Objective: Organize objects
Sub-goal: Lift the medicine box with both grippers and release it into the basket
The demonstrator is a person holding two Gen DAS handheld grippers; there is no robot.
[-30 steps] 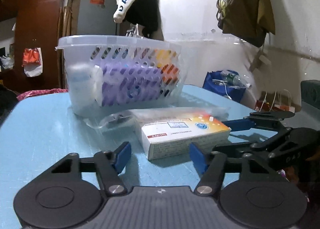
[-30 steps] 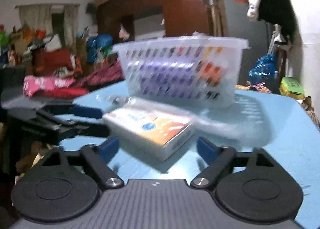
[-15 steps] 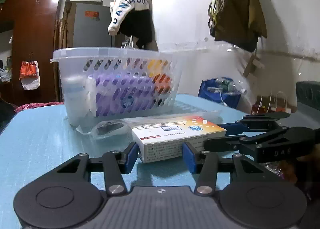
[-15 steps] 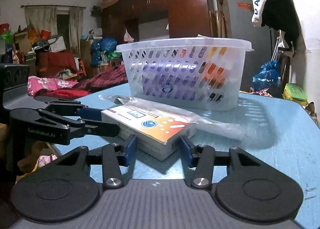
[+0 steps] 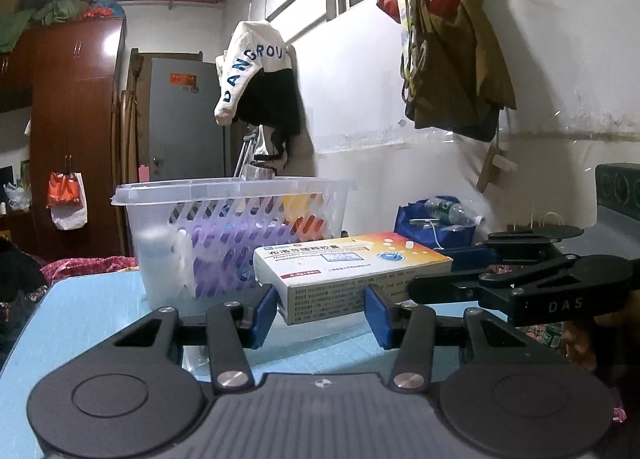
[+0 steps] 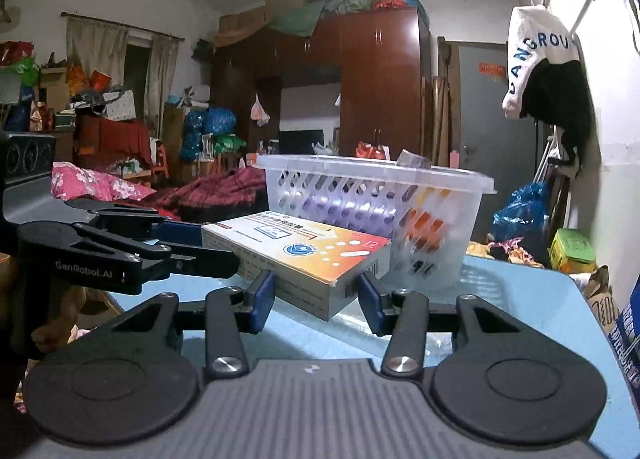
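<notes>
A white, orange and yellow medicine box (image 5: 352, 267) (image 6: 304, 251) hangs a little above the blue table (image 5: 92, 307) (image 6: 520, 299), roughly level. My left gripper (image 5: 322, 311) is shut on one of its ends, blue pads pressing both sides. My right gripper (image 6: 316, 297) is shut on the other end. Each gripper also shows in the other's view: the right gripper (image 5: 448, 271) at the box's right end, the left gripper (image 6: 208, 247) at its left end. Just behind the box stands a clear slotted basket (image 5: 232, 195) (image 6: 372, 175).
The basket holds purple and orange packs and a white bottle (image 5: 154, 255). A jacket (image 5: 256, 71) and bags (image 5: 452, 59) hang on the wall at the right. A dark wardrobe (image 6: 376, 99) and piled clutter lie beyond the table's far edge.
Both grippers closed on the ends of the medicine box, which lay on the table. They have since lifted it clear of the surface, and it now sits in front of the basket.
</notes>
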